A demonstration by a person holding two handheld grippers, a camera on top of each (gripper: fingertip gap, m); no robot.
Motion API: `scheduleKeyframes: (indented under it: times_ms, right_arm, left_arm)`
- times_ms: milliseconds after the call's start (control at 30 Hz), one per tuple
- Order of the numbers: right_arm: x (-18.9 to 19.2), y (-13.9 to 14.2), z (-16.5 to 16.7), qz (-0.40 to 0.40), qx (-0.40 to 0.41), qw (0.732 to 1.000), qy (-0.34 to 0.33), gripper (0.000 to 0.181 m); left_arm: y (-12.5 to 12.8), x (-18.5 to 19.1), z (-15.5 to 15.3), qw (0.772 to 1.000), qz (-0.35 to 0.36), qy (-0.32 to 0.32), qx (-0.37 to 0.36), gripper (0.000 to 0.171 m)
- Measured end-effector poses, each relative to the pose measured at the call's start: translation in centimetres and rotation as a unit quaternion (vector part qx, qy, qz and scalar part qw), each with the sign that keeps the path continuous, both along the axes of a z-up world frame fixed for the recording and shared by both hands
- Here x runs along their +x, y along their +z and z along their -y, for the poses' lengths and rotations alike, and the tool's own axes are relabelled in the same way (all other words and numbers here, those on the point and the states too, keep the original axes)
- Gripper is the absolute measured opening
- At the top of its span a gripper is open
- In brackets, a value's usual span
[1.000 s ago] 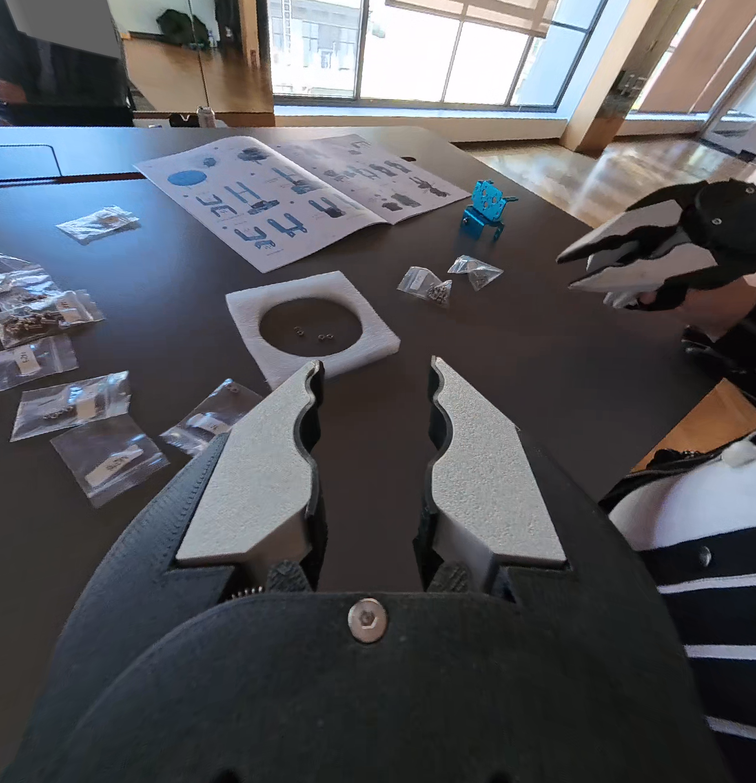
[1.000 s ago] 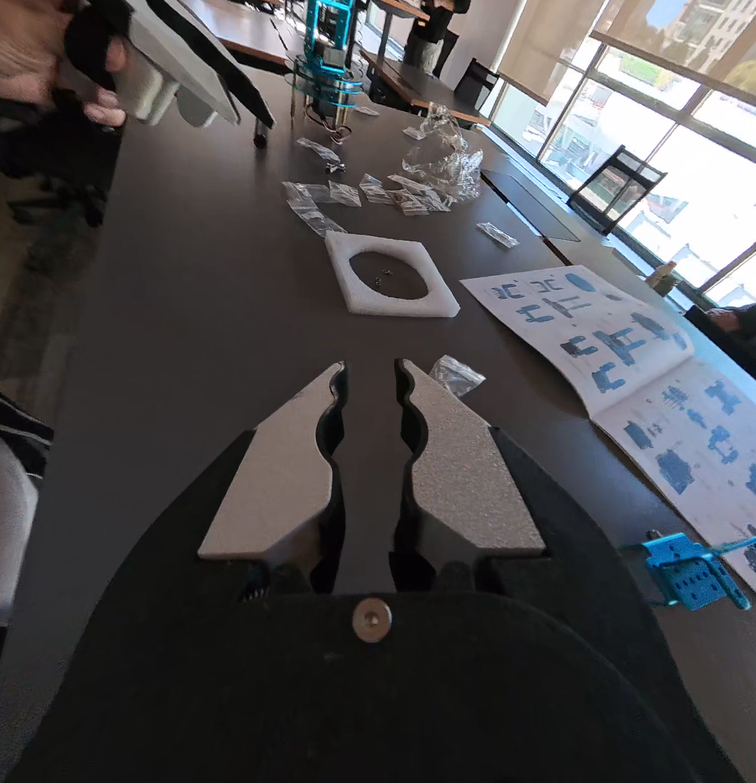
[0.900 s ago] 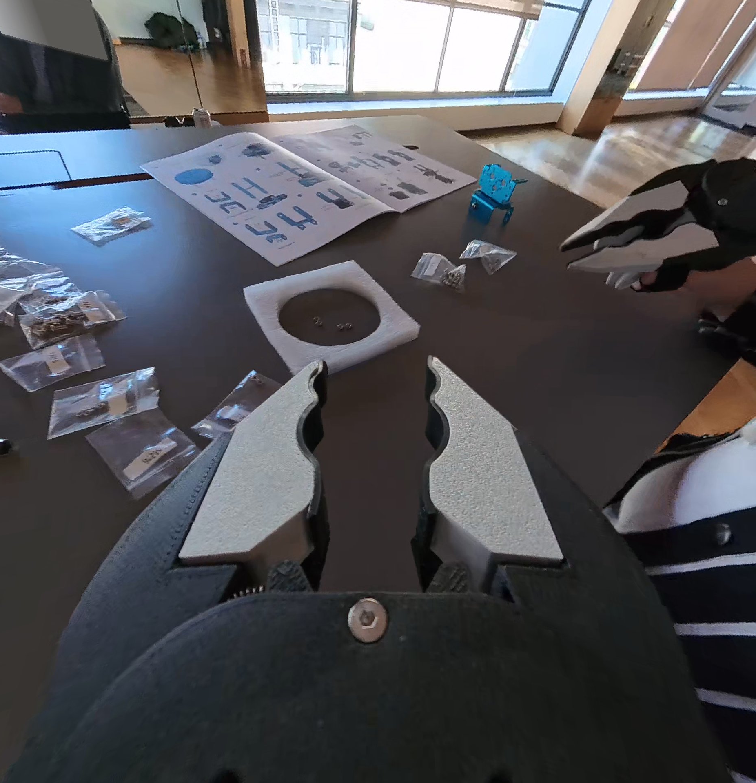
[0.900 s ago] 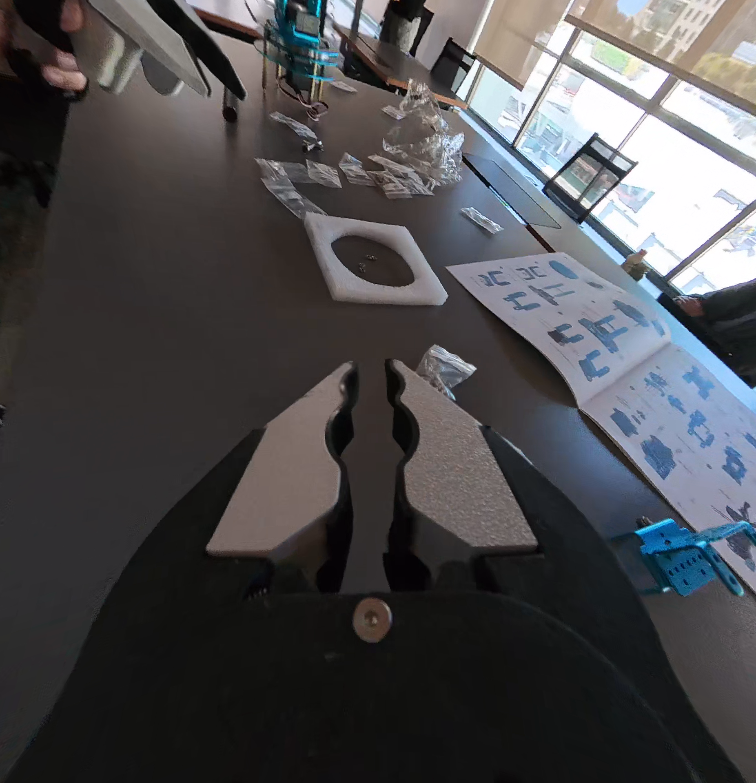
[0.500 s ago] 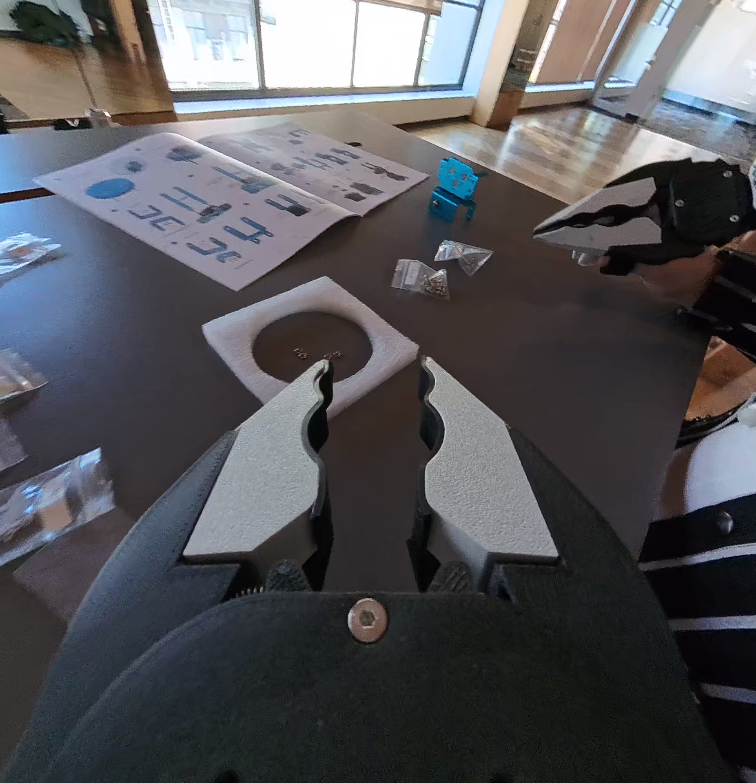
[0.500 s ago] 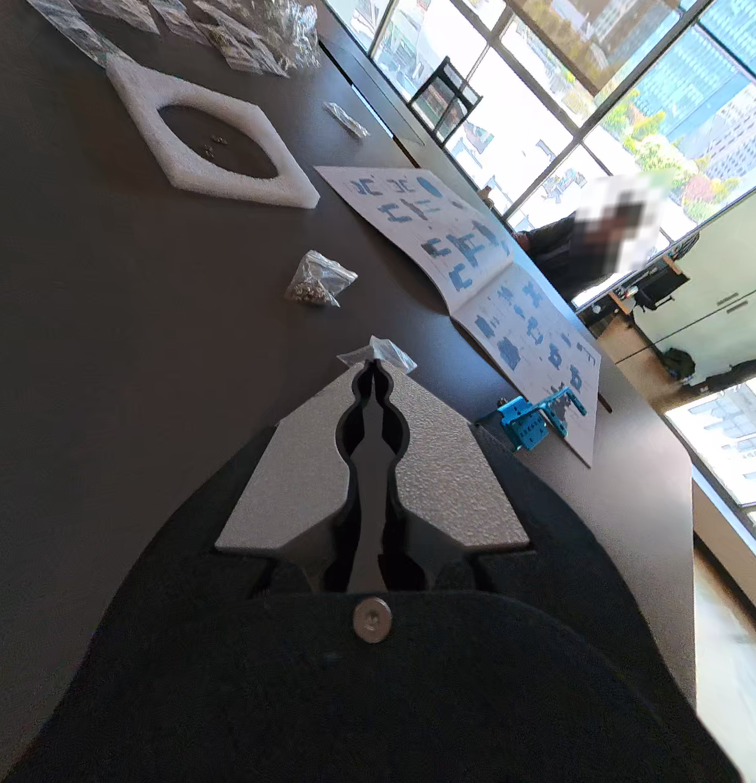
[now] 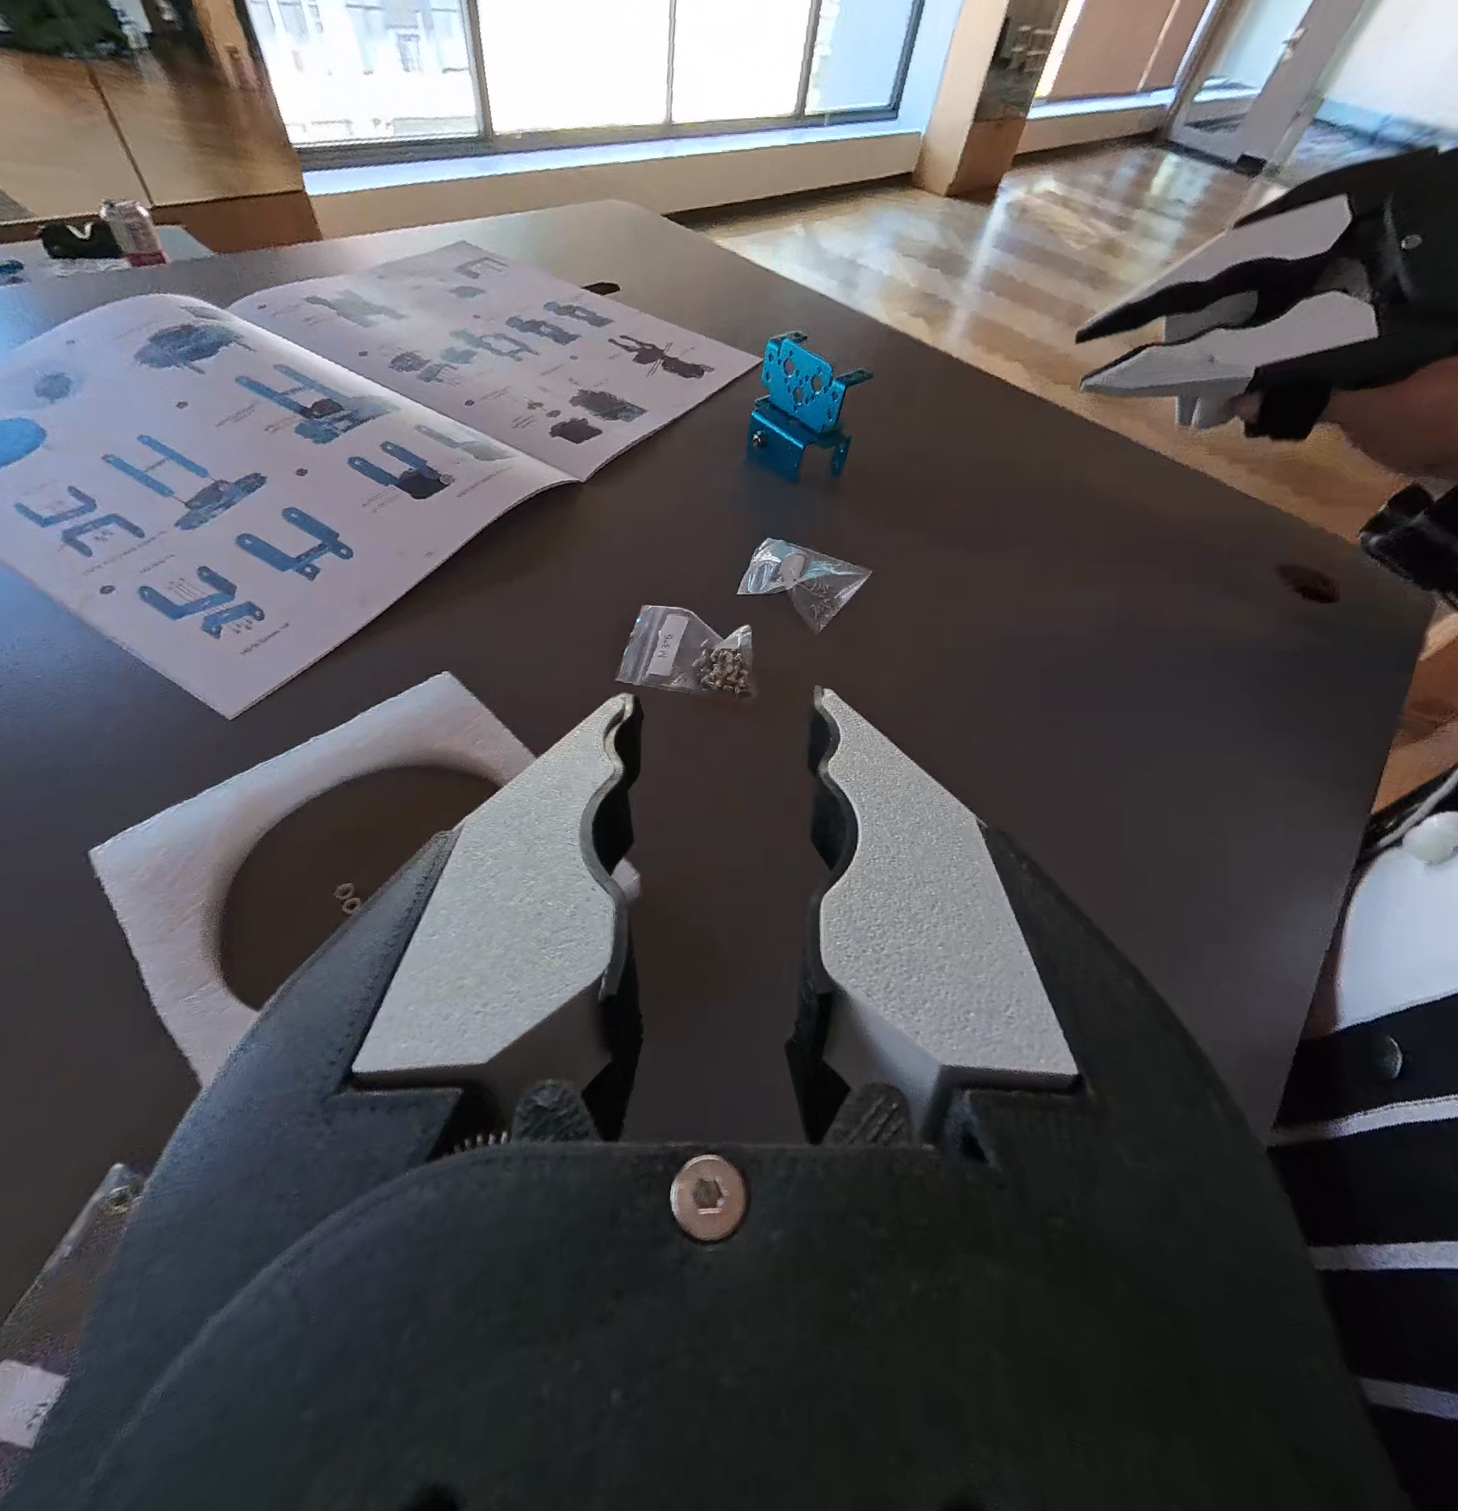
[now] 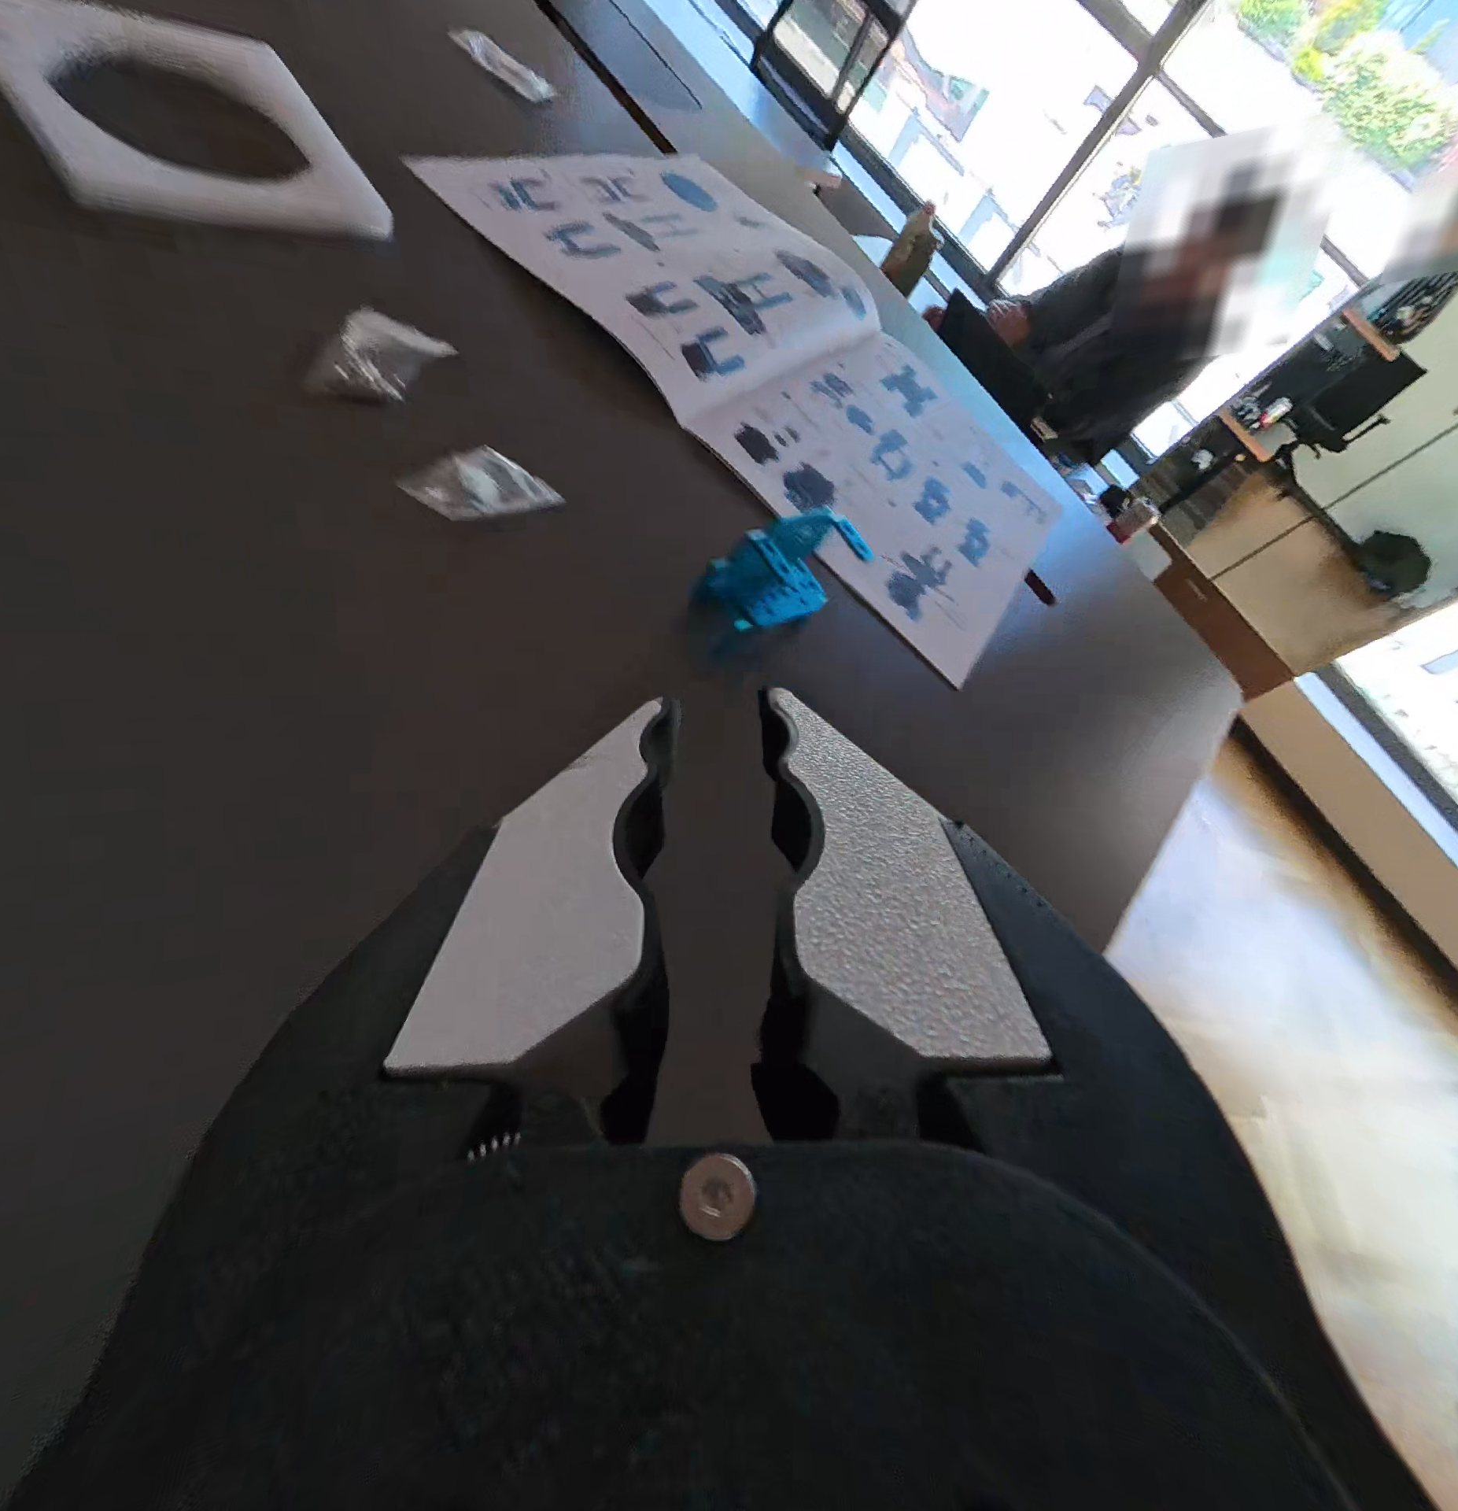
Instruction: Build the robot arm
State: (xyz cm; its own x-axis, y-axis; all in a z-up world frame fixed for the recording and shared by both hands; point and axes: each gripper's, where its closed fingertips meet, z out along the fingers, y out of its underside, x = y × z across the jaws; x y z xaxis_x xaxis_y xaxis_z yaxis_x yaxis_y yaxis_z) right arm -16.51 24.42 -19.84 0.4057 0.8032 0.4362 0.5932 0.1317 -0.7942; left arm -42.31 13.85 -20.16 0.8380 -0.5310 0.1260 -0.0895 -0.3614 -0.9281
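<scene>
Right now my left claw (image 7: 721, 707) hangs empty with its fingers wide apart over the dark table (image 7: 1036, 654), just short of a small clear bag of screws (image 7: 693, 652), with the white foam square (image 7: 178, 883) beside it. My right claw (image 8: 717, 707) is empty too, fingers slightly parted, pointing at the blue metal bracket (image 8: 762, 576) beside the open booklet (image 8: 750, 327).

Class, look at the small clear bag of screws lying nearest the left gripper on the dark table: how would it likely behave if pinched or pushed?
The bag of screws looks like thin, crinkled plastic, so it would probably flop and fold rather than stay stiff. Its screws are bunched at one corner, so it would likely hang lopsided. On the smooth dark table, a push would probably slide it, not roll it.
</scene>
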Motion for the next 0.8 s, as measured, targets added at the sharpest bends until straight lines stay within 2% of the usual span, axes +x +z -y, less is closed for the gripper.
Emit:
scheduleKeyframes:
  times_ms: [100,167,267,300,367,500,600,700,800]
  right_arm:
    - [3.6,-0.8,-3.6,0.017,0.007,1.000,-0.018,0.023]
    - [4.3,-0.2,-5.1,-0.048,-0.037,0.998,-0.012,0.026]
    - [4.9,1.4,-8.4,-0.173,-0.085,0.981,-0.033,0.028]
    - [5.3,1.5,-9.8,-0.202,-0.085,0.974,-0.054,0.033]
    - [6.0,1.9,-12.1,-0.248,-0.061,0.962,-0.095,0.057]
    - [5.1,-0.3,-13.2,-0.193,-0.021,0.973,-0.126,0.060]
    - [4.1,-0.5,-12.5,-0.174,0.013,0.979,-0.107,0.057]
    - [3.2,-0.5,-11.8,-0.177,0.003,0.980,-0.087,0.049]
    - [2.6,-1.0,-11.5,-0.199,-0.046,0.976,-0.069,0.040]
  left_arm:
    - [-0.2,1.1,-0.2,0.999,-0.030,0.038,-0.004,0.040]
    - [-0.5,1.5,-0.1,0.996,-0.045,0.072,-0.001,0.041]
    - [-0.9,1.6,0.6,0.991,-0.048,0.126,0.006,0.043]
    - [-0.9,1.7,1.0,0.989,-0.041,0.140,0.010,0.045]
    - [-0.5,1.5,1.6,0.986,-0.017,0.166,0.022,0.049]
    - [0.4,-0.1,2.6,0.974,0.056,0.218,0.039,0.060]
    - [1.0,-1.7,2.9,0.961,0.097,0.254,0.043,0.062]
    - [1.8,-3.0,2.9,0.954,0.101,0.278,0.050,0.061]
    - [2.5,-3.8,2.5,0.952,0.087,0.288,0.053,0.059]
